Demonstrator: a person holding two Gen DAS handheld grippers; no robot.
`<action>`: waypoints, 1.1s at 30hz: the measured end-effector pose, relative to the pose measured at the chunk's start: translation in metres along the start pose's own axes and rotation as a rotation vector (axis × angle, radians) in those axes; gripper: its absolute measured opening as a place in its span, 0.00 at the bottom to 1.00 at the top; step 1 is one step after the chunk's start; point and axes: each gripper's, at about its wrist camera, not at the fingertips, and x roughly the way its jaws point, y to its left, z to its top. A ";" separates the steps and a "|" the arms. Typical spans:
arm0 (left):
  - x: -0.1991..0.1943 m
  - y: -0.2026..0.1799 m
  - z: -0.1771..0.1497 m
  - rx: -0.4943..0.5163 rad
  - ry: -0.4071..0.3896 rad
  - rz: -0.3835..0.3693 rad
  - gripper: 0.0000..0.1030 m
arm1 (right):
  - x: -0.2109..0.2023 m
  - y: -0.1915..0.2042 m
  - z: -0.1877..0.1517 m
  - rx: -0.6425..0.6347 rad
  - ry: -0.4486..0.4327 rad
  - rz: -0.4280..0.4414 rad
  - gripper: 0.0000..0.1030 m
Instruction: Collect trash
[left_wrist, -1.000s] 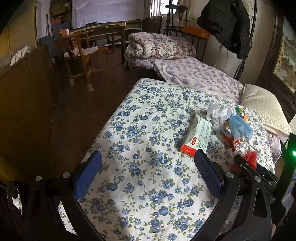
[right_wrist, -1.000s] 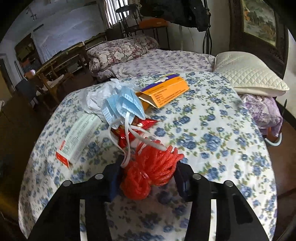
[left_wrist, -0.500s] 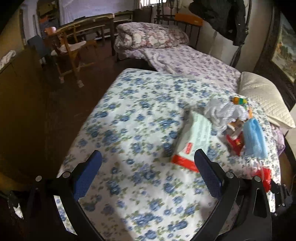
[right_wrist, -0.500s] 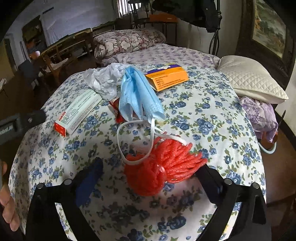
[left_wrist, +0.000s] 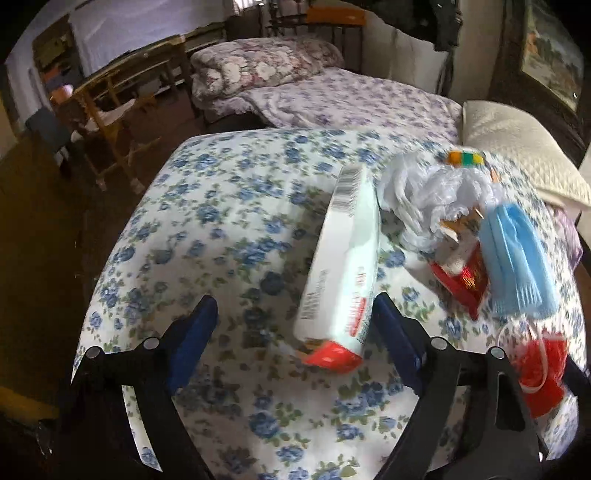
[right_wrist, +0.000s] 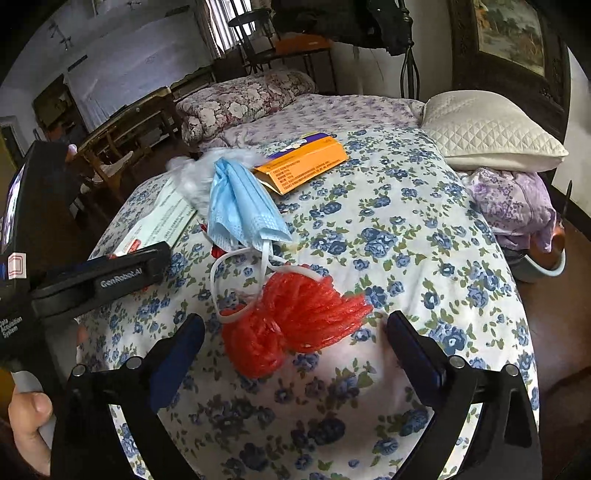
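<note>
Left gripper (left_wrist: 291, 325): spread wide, empty, low over the floral cloth (left_wrist: 229, 221), right pad just beside the near end of the white-and-red carton (left_wrist: 343, 258). Right gripper (right_wrist: 295, 338): equally wide, gripping nothing, red mesh bundle (right_wrist: 291, 325) loose between the pads (no contact visible). Beyond: blue face mask (right_wrist: 240, 203), crumpled white plastic (left_wrist: 428, 195), orange box (right_wrist: 306, 166), red wrapper (left_wrist: 461, 277). Probably the reach-and-pick stage, nothing collected yet. Next: centre on carton or mesh, then close.
</note>
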 end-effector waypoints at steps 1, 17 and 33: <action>0.001 -0.002 -0.001 0.009 -0.006 0.002 0.79 | 0.000 0.001 -0.001 -0.001 0.000 -0.002 0.94; -0.082 0.019 -0.035 -0.125 -0.032 -0.259 0.20 | -0.002 -0.003 -0.001 0.012 -0.004 0.022 0.94; -0.119 0.032 -0.070 -0.166 -0.078 -0.317 0.21 | -0.009 -0.011 -0.005 0.047 -0.030 -0.044 0.64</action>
